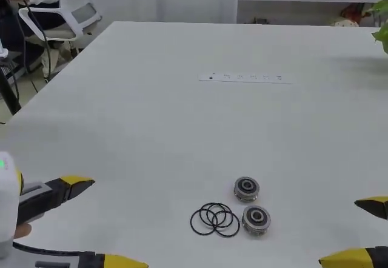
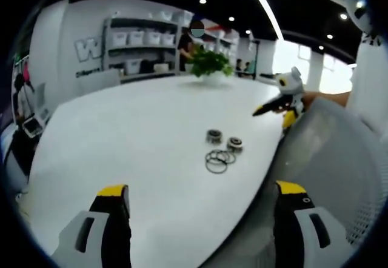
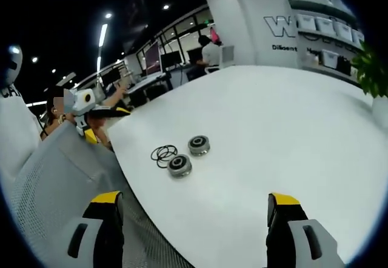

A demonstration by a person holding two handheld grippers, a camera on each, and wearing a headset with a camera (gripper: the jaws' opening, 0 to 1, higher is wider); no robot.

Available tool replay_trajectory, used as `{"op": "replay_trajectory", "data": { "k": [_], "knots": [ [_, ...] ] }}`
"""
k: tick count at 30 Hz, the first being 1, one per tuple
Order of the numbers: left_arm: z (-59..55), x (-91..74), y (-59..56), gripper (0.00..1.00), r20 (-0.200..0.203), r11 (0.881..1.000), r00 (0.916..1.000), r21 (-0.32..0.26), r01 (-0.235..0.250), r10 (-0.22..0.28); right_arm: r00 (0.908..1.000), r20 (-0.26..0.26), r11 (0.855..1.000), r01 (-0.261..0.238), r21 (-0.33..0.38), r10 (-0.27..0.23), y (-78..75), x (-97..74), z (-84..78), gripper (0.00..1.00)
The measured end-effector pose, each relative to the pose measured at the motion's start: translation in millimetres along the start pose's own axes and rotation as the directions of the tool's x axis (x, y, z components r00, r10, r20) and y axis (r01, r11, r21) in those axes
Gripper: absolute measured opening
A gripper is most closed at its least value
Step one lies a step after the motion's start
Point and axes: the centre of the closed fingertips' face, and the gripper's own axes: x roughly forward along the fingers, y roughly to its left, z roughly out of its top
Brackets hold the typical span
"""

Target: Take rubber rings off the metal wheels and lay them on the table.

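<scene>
Two metal wheels lie flat on the white desk (image 1: 182, 116) close to its near edge, a little right of centre: the far wheel (image 1: 246, 188) and the near wheel (image 1: 256, 217) sit just beside each other, the near one slightly to the right. Each is a small silvery disc with a dark band inside the rim and a paler hub at the middle; whether any rubber is on their rims is too small to tell. Just left of the near wheel lie the rubber rings (image 1: 215, 219), several thin black loops overlapping one another in a loose flat cluster, their right side close against that wheel. The left tool (image 2: 202, 190) is at the near left of the desk with its yellow-tipped jaws spread wide and nothing between them, well apart from the wheels. The right tool (image 3: 194, 196) is at the near right, jaws likewise spread and bare, also apart from the wheels and rings. Farther across the desk a white socket strip (image 1: 247, 77) lies flush in the surface. A green plant (image 2: 209, 63) stands at the far right end, and a white chair (image 1: 66, 13) stands beyond the far left corner.
</scene>
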Motion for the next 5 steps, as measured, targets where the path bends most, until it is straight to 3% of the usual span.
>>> {"op": "replay_trajectory", "data": {
  "k": [5],
  "knots": [
    [-0.7,-0.1,-0.4,1.00,-0.003,1.000,1.0000,0.001,-0.002,0.002,0.9999,-0.010,1.000,0.006,0.008,-0.005,-0.1,-0.1,-5.5,0.99]
  ]
}}
